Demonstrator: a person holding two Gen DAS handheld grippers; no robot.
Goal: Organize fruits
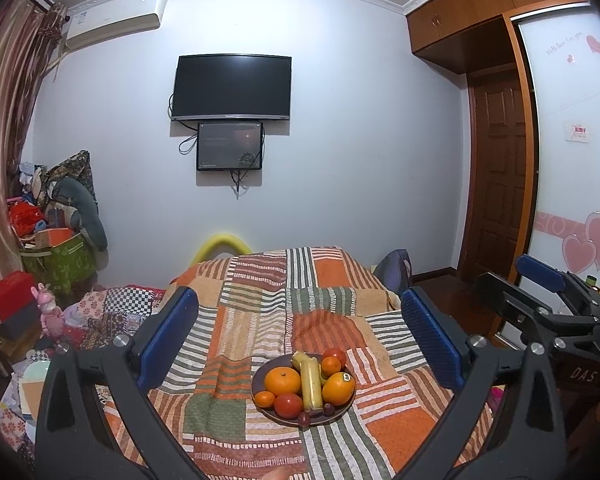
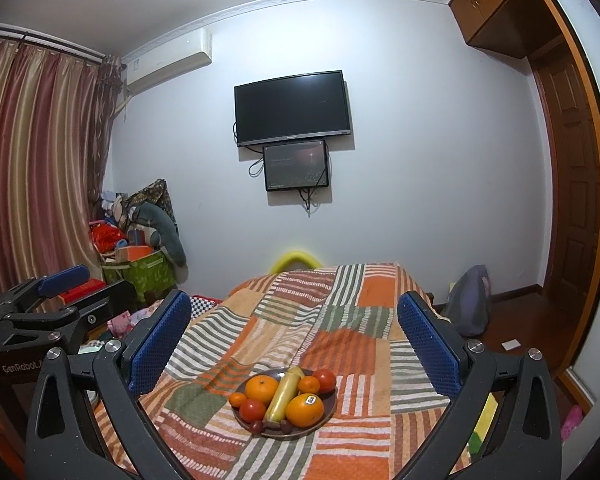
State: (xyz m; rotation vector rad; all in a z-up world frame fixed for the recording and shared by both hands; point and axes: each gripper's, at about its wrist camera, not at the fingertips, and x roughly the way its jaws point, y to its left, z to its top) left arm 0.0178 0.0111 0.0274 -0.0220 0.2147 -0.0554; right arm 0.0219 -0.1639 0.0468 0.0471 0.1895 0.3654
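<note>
Since both grippers hang back from the plate [image 1: 260, 404] w/ nothing between the pads, I judge I'm either at the very start or already done; can't tell which, as all the fruit sits piled on that 1 dark plate on the patchwork blanket [image 1: 332, 320]. My left gripper [image 1: 300, 340] is spread wide, and my right gripper [image 2: 294, 344] is spread wide too, both empty. On the plate: 2 big oranges, the sticker orange [image 2: 305, 410] nearest me on the right, the long yellow fruit [image 2: 283, 396] across the middle, tomatoes, small tangerines; the dark bits at the front rim are prob. grapes, too small to be sure. Next move calls for dropping low over 1 round fruit w/ pads either side, w/o nudging neighbours. Plenty of blanket around the plate; the bed edge drops off at right.
</note>
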